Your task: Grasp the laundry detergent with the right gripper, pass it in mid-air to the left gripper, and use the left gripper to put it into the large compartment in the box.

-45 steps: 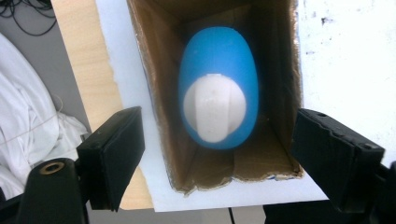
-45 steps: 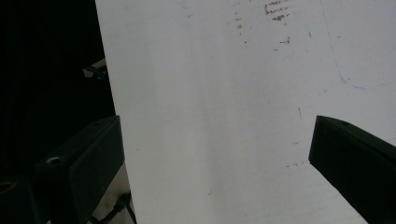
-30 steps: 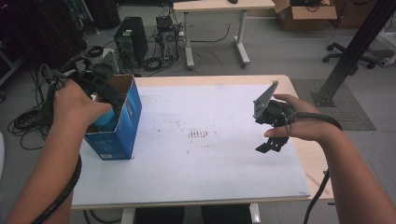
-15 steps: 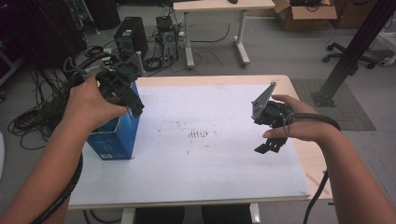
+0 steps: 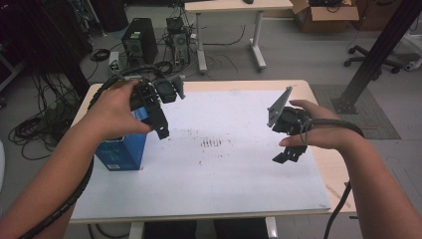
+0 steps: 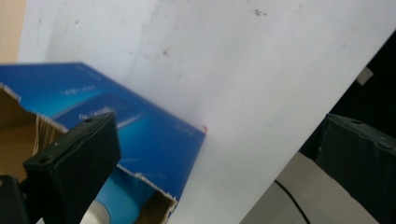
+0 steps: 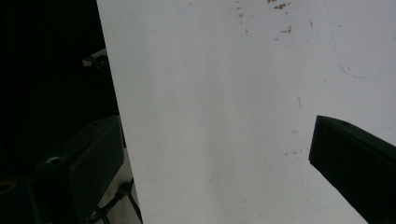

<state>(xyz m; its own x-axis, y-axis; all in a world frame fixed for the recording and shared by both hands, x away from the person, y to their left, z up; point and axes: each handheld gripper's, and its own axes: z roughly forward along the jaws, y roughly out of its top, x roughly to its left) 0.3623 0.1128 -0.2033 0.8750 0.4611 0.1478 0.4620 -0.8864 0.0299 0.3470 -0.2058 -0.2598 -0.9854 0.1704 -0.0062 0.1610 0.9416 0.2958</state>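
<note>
While both hand-held grippers gape empty, the left [image 5: 161,117] overhangs the blue box's [image 5: 119,154] torn rim.

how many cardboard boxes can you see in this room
2. A blue box stands on the near table's left edge, its top torn open. A brown box sits on the floor by the far table. Others may be hidden.
</note>
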